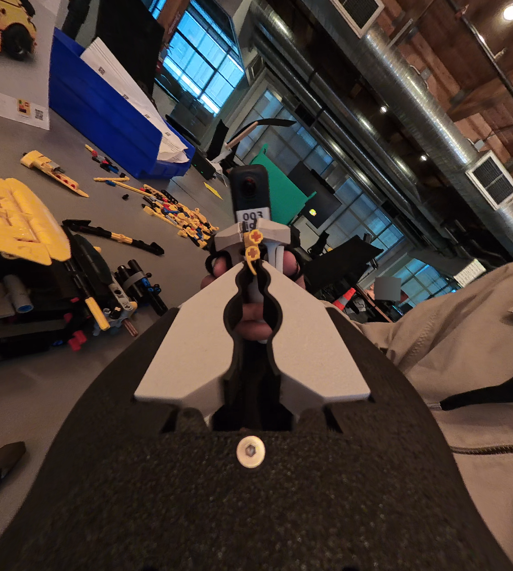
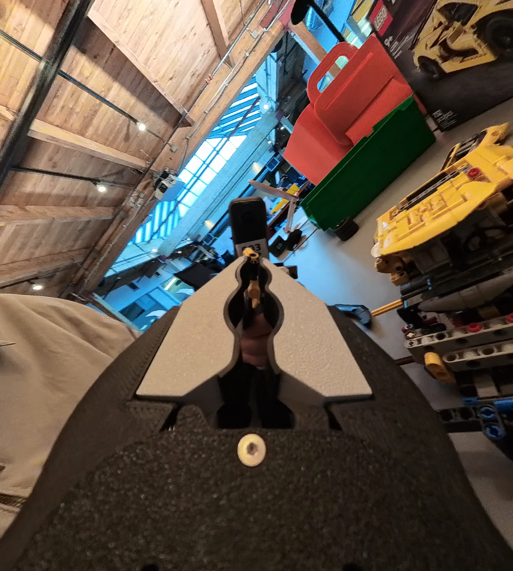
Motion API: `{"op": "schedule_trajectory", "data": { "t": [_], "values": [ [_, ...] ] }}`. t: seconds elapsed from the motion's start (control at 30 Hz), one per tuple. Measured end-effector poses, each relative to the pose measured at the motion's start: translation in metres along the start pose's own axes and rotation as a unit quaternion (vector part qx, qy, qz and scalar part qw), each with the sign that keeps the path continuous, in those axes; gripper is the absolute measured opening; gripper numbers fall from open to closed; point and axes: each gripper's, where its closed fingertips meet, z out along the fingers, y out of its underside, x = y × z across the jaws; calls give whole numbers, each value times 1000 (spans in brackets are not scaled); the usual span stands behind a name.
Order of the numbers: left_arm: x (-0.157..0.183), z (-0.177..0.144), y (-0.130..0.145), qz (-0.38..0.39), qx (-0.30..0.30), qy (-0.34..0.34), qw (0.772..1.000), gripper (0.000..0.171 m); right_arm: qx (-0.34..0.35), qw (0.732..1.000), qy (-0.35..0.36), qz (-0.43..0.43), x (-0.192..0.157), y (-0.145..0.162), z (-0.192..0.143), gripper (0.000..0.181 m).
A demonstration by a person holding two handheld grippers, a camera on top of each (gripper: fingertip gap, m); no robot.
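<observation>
We hold both grippers tip to tip above the table (image 1: 171,278): our left gripper (image 1: 251,265) pinches a small yellow piece (image 1: 252,251), our right gripper (image 2: 251,261) clamps its other end; the car model (image 2: 453,222) sits to our right gripper's right.

A converted industrial workshop — brick walls (image 1: 434,55), metal ductwork (image 1: 409,102), timber ceiling (image 2: 72,129), tall factory windows (image 1: 199,61).

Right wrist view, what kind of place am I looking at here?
Probably a converted industrial loft used as a workshop: timber plank ceiling, exposed metal ductwork and tall gridded windows, with a grey table holding a half-built yellow brick car.
</observation>
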Motion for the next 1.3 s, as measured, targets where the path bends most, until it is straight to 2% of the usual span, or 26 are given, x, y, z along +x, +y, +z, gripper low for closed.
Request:
{"op": "schedule_trajectory", "data": {
  "t": [0.07,0.1,0.23,0.37,0.63,0.67,0.7,0.73,0.77,0.83,0.9,0.97,1.03,1.07,1.1,1.13,1.17,1.2,1.23,1.27,1.3],
  "values": [
    [-1,1,0,-8,4,0,1000,6,1,1000,2,-10,0,0,0,2],
    [0,1,-1,-16,8,7,1000,15,2,1000,-4,1,-1,0,0,2],
    [-2,0,-6,-29,24,10,999,6,-19,1000,11,-17,2,7,3,2],
    [-1,0,-5,2,19,-4,1000,7,-13,1000,-7,14,0,6,2,2],
    [-6,1,3,35,-8,-21,999,7,-21,1000,14,0,6,10,0,2],
    [-11,2,11,48,-33,-37,998,6,-2,1000,11,-2,5,4,-2,3],
    [-23,4,34,63,-101,-74,990,6,88,995,-39,19,-9,-28,-15,2],
    [-23,9,47,91,-142,-84,982,6,152,986,-53,35,-7,-55,-34,1],
    [-15,13,46,121,-138,-73,980,6,173,984,-19,36,9,-67,-48,2],
    [-16,11,38,100,-115,-69,986,6,187,982,-22,18,3,-80,-61,3],
    [-17,8,31,71,-93,-58,991,6,152,988,1,-14,0,-75,-62,2],
    [-12,8,31,70,-93,-44,992,6,152,988,-8,22,2,-82,-74,2],
    [-8,9,32,64,-92,-32,993,6,163,985,49,34,22,-98,-102,1],
    [-8,8,31,57,-88,-30,994,6,130,983,129,17,44,-100,-121,2],
    [-8,8,29,47,-83,-29,995,6,78,960,267,-24,78,-100,-155,2],
    [-9,7,28,36,-79,-26,996,6,36,902,424,-80,108,-107,-207,3],
    [-9,6,26,31,-74,-23,996,6,9,839,529,-125,120,-117,-253,3],
    [-8,6,25,33,-71,-22,997,6,-16,803,578,-144,123,-123,-282,3],
    [-7,6,26,37,-73,-22,996,6,-39,786,601,-140,126,-125,-301,2],
    [-6,8,28,39,-79,-21,996,6,-54,776,616,-128,131,-123,-314,2],
    [-6,9,30,41,-87,-19,995,6,-67,779,613,-111,136,-119,-320,3]
  ]
}}
